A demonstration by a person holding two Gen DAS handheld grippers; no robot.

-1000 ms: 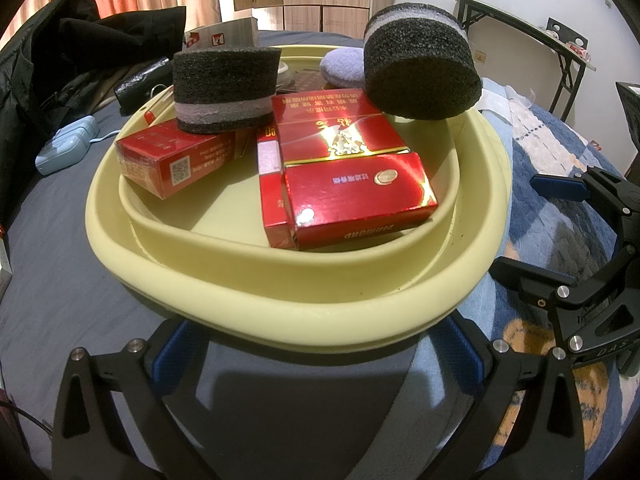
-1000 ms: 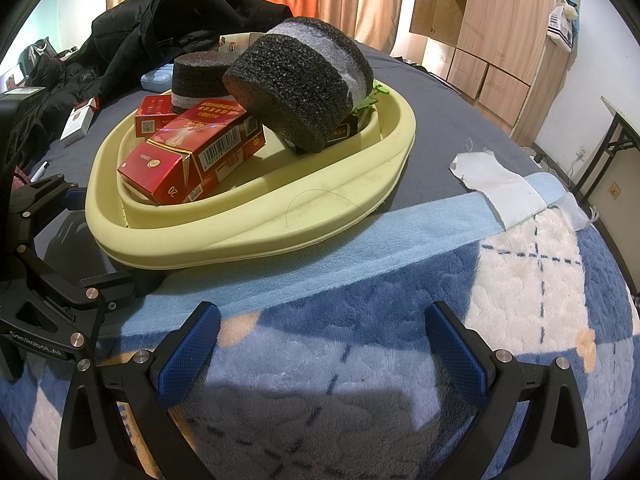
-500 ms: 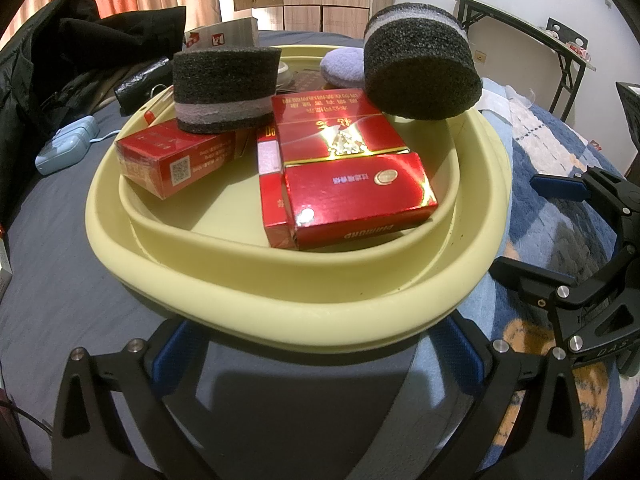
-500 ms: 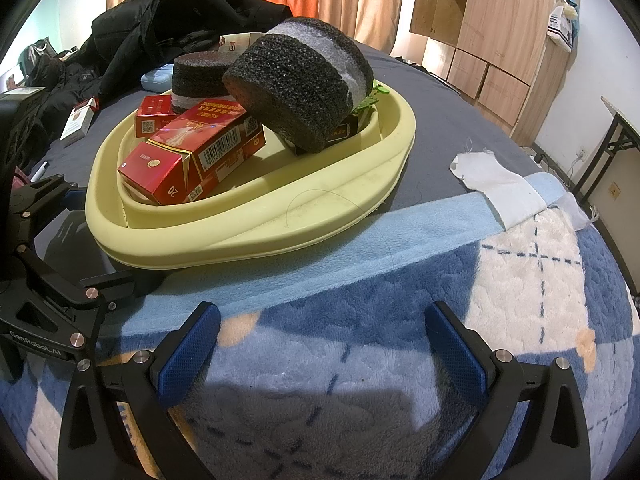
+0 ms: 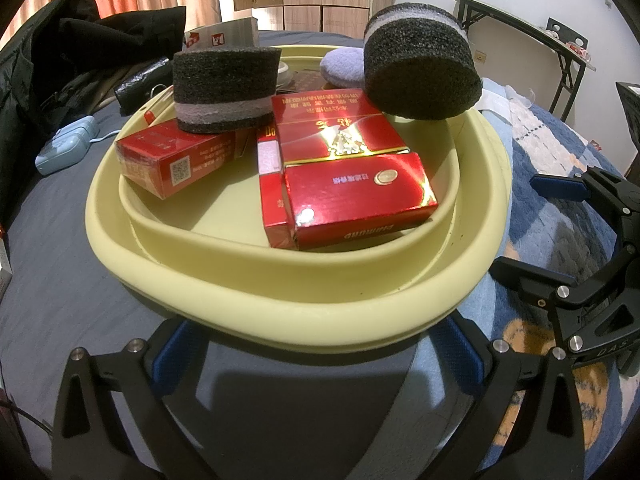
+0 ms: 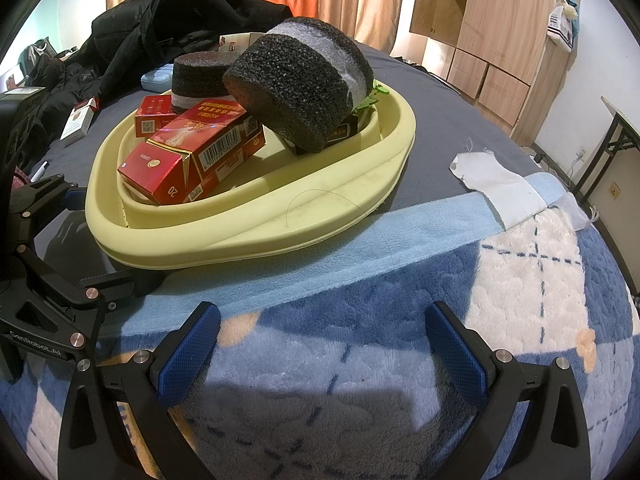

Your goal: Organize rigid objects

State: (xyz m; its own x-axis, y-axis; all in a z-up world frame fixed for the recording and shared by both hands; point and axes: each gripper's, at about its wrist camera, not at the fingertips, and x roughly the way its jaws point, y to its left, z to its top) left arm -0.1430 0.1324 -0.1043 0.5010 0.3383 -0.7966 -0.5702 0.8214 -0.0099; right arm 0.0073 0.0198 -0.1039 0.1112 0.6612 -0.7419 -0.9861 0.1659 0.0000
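Hidden and cut-off parts around the yellow basin (image 5: pixel 304 292)

The basin's near rim is covering the left gripper's (image 5: pixel 316 350) fingertips; behind the tilted foam cylinder (image 6: pixel 296 80) a dark box and green item are showing only partly; box print is reading too small.

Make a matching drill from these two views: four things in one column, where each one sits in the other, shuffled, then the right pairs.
Things:
1. upright black foam cylinder with a pale band
2. tilted black foam cylinder
3. pale blue plastic case
4. white cloth patch

Places:
A. on the dark sheet, outside the yellow plastic basin
B. atop the small red carton
C. at the blue blanket's edge
D. leaning on the large red carton and the basin's rim

Pairs: 1-B, 2-D, 3-A, 4-C
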